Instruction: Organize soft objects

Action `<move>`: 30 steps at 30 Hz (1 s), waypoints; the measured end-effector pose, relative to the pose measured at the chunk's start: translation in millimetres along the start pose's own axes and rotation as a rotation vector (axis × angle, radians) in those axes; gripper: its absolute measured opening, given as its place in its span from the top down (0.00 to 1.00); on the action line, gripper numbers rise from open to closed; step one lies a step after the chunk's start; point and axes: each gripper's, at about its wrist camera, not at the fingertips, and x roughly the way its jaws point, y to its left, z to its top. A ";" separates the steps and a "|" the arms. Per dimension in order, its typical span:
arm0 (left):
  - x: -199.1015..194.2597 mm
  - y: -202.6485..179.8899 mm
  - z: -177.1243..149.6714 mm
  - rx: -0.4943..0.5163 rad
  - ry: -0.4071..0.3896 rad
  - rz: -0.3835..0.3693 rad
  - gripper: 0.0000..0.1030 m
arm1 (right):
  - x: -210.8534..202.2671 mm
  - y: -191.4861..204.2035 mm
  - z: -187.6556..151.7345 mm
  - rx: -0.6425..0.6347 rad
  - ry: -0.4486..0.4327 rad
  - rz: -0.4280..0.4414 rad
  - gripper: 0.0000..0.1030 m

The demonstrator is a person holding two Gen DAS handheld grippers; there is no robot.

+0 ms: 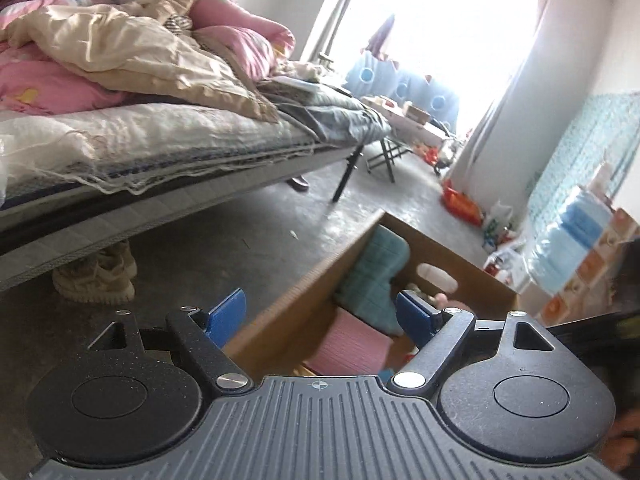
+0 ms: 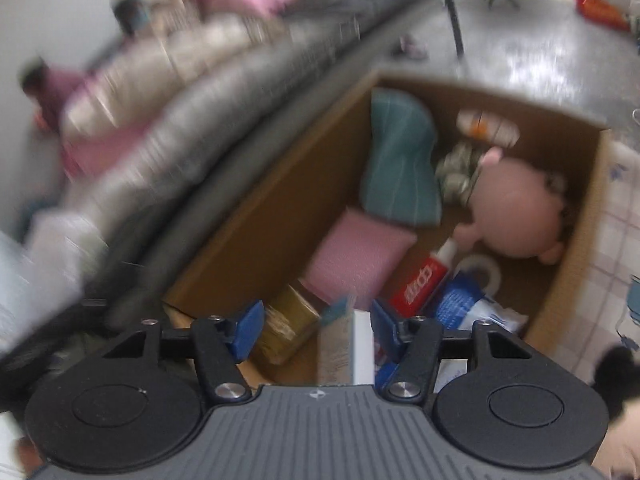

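Observation:
A cardboard box (image 2: 264,208) stands on the floor beside the bed. In it lie a teal quilted cushion (image 2: 400,164), a pink pad (image 2: 360,256), a pink plush toy (image 2: 516,212), a red toothpaste tube (image 2: 424,280) and small packages. The box (image 1: 296,284), the teal cushion (image 1: 372,276) and the pink pad (image 1: 352,348) also show in the left wrist view. My left gripper (image 1: 320,316) is open and empty above the box's near edge. My right gripper (image 2: 316,324) is open above the box's near end, with a white carton (image 2: 344,348) showing between its fingers, seemingly below them.
A bed (image 1: 160,136) with beige and pink bedding fills the left. Shoes (image 1: 96,276) sit under it. A folding table (image 1: 400,120), bags and water bottles (image 1: 576,236) stand by the bright window and right wall. The right wrist view is motion-blurred.

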 end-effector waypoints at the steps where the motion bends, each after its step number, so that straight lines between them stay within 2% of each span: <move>1: 0.6 3.8 0.7 -0.005 -0.002 0.003 0.20 | 16.2 2.2 3.4 -0.010 0.046 -0.035 0.40; 3: 2.0 13.5 1.0 -0.019 -0.004 0.007 0.19 | 43.1 2.9 6.2 -0.023 0.130 -0.092 0.39; 5: 2.7 22.0 1.1 -0.031 -0.003 0.005 0.19 | 58.8 0.3 4.3 -0.028 0.198 -0.111 0.37; 11: 12.7 40.7 -0.9 -0.070 0.015 0.003 0.19 | 85.7 7.2 -2.3 -0.136 0.241 -0.133 0.37; 14: 15.3 46.1 -1.5 -0.082 0.021 -0.003 0.19 | 95.4 8.7 -8.1 -0.182 0.285 -0.118 0.57; 15: 15.2 46.9 -1.6 -0.082 0.020 -0.004 0.19 | 97.4 10.2 -10.8 -0.210 0.295 -0.114 0.59; 19: 18.0 52.4 -0.9 -0.096 0.024 -0.002 0.19 | 95.3 23.0 -11.1 -0.403 0.284 -0.090 0.62; 25: 19.3 56.5 -1.8 -0.105 0.031 -0.001 0.19 | 88.6 42.3 -22.4 -0.734 0.390 -0.040 0.63; 27: 19.6 57.0 -1.6 -0.105 0.029 0.002 0.19 | 90.3 49.9 -24.1 -0.793 0.418 -0.008 0.63; 30: 21.1 58.1 -1.6 -0.112 0.031 0.001 0.19 | 96.0 53.9 -20.0 -0.774 0.435 0.057 0.63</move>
